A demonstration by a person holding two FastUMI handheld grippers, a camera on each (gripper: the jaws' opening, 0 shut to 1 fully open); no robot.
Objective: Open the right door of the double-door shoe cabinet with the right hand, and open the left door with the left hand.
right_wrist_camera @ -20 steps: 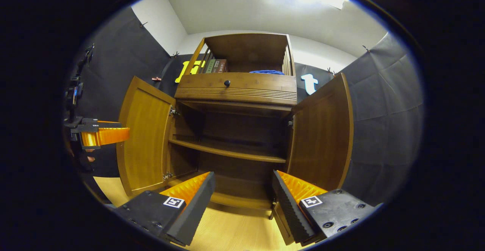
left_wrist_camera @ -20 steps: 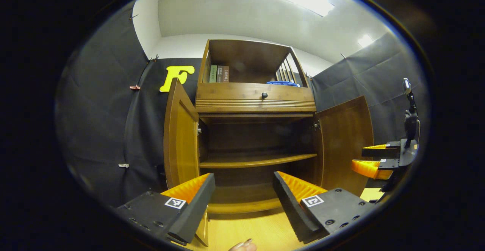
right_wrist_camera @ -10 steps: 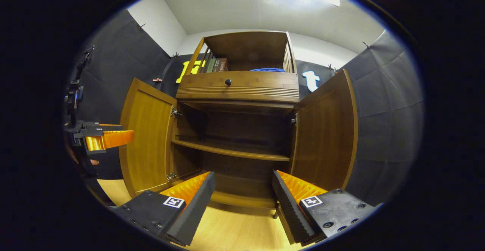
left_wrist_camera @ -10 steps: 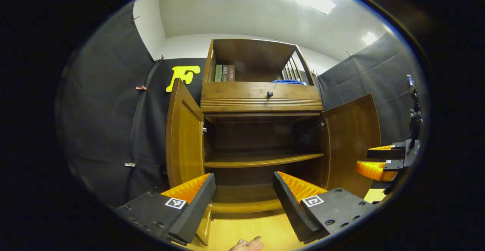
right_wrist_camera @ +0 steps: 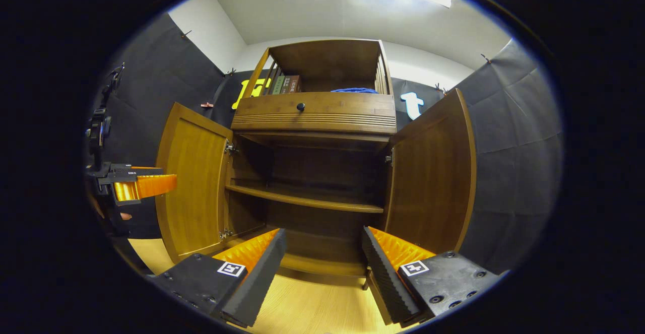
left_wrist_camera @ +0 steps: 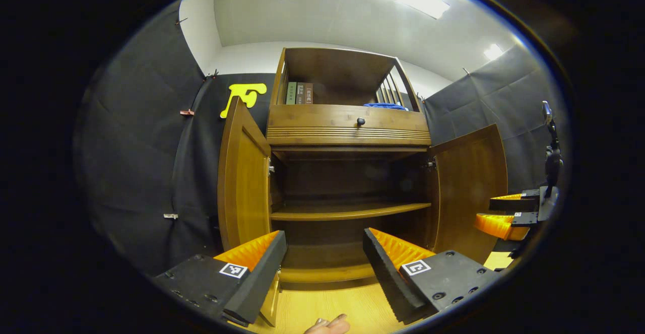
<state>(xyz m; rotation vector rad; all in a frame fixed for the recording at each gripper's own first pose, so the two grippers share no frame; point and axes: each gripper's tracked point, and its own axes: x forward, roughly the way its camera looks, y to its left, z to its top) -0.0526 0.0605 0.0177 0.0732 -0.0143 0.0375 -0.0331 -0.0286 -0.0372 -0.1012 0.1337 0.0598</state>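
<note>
The wooden shoe cabinet (left_wrist_camera: 347, 132) (right_wrist_camera: 315, 117) stands ahead with both doors swung wide. Its left door (left_wrist_camera: 242, 178) (right_wrist_camera: 191, 188) and right door (left_wrist_camera: 471, 183) (right_wrist_camera: 433, 173) hang outward, and the dark inside with one shelf (left_wrist_camera: 347, 212) (right_wrist_camera: 307, 200) is bare. My left gripper (left_wrist_camera: 322, 266) is open, a little in front of the left door's lower edge, holding nothing. My right gripper (right_wrist_camera: 322, 266) is open too, just before the right door's lower corner. The right gripper (left_wrist_camera: 506, 213) shows at the far right of the left gripper view, the left gripper (right_wrist_camera: 133, 183) at the far left of the right gripper view.
A drawer with a black knob (left_wrist_camera: 360, 121) (right_wrist_camera: 301, 106) sits above the doors. The open top shelf holds books (left_wrist_camera: 300, 93) and a blue cloth (left_wrist_camera: 385, 106). Light wooden floor (left_wrist_camera: 322, 306) lies below. A person's fingertips (left_wrist_camera: 327, 326) show at the bottom edge.
Both views have shifted slightly; the cabinet sits a touch higher and nearer. The doors stay open at the same angle and both grippers stay open.
</note>
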